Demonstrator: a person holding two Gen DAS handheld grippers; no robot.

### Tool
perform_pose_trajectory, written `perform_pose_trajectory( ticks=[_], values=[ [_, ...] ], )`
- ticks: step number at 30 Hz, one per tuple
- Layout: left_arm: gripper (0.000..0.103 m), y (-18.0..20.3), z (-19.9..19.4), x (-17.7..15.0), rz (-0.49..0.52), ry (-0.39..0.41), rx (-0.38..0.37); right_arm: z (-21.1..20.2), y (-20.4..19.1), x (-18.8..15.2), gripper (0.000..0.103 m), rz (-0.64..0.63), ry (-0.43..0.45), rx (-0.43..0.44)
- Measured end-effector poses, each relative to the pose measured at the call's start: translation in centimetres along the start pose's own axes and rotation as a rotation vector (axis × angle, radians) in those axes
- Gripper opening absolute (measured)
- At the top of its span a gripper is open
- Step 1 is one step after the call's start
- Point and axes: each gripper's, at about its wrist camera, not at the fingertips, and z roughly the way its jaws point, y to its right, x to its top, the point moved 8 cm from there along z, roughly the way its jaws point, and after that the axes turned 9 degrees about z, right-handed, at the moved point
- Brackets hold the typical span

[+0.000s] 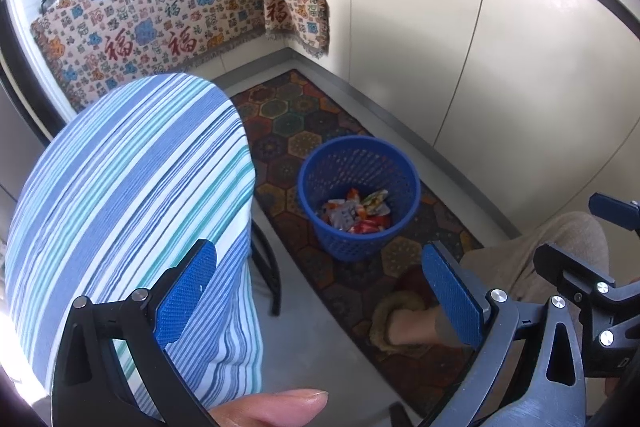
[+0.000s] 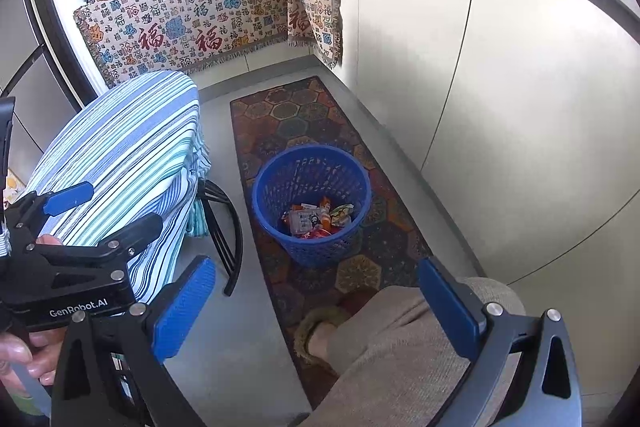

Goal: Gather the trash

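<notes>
Both grippers hang above the floor with nothing between their blue pads. The left gripper (image 1: 320, 291) has its jaws spread wide, and the right gripper (image 2: 316, 303) is spread just as wide. The blue mesh wastebasket (image 1: 359, 163) stands on the hexagon-patterned rug (image 1: 288, 115), at about 12 o'clock from both grippers. Crumpled snack wrappers (image 1: 358, 213) lie in its bottom. At 9 o'clock stands a table under a blue striped cloth (image 1: 132, 195), bare on top.
</notes>
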Motion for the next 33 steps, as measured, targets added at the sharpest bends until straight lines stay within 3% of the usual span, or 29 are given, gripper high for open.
perform_pose_trajectory(
  ticks=[33],
  values=[
    [0.102,0.50,0.16,0.36,0.010,-0.001,-0.006,0.41,-0.09,-0.16,0.103,0.000,-0.013,0.000]
  ],
)
